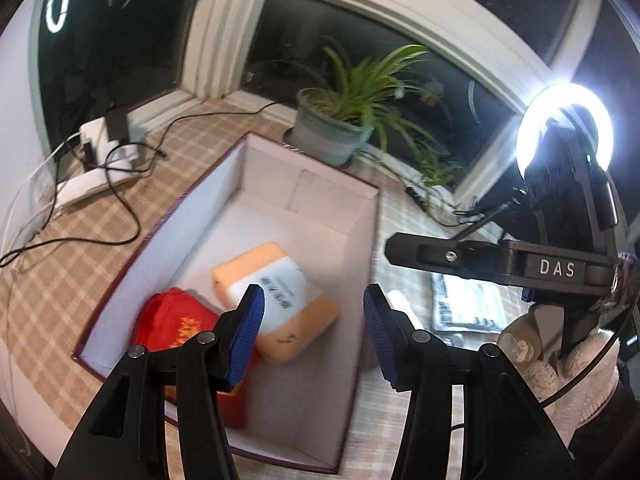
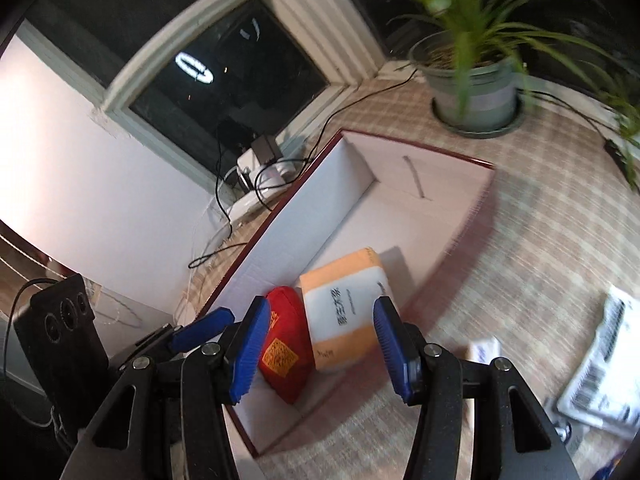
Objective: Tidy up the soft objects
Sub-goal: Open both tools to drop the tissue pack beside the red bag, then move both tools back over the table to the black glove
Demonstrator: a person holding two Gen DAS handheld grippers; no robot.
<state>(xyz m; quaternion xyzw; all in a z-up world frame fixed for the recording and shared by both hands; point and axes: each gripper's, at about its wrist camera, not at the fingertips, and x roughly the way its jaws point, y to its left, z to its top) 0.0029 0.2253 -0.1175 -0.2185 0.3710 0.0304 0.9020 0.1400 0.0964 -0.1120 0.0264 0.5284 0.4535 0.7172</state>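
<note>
Our left hand-held gripper (image 1: 314, 334) hangs with its blue pads apart and nothing between them over an open white-lined box (image 1: 256, 184) on the checked tabletop (image 1: 80, 248). Inside, an orange-and-white soft block (image 1: 276, 300) leans against a red pouch (image 1: 176, 328). At right, a gloved hand (image 1: 560, 368) grips our right hand-held gripper (image 1: 400, 248). A potted plant (image 1: 340, 120) stands beyond, by the dark window (image 1: 120, 40).

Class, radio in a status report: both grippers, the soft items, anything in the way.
Left gripper open, empty. Right gripper open, empty. Red pouch and orange pack side by side in box. Nothing in the way.
</note>
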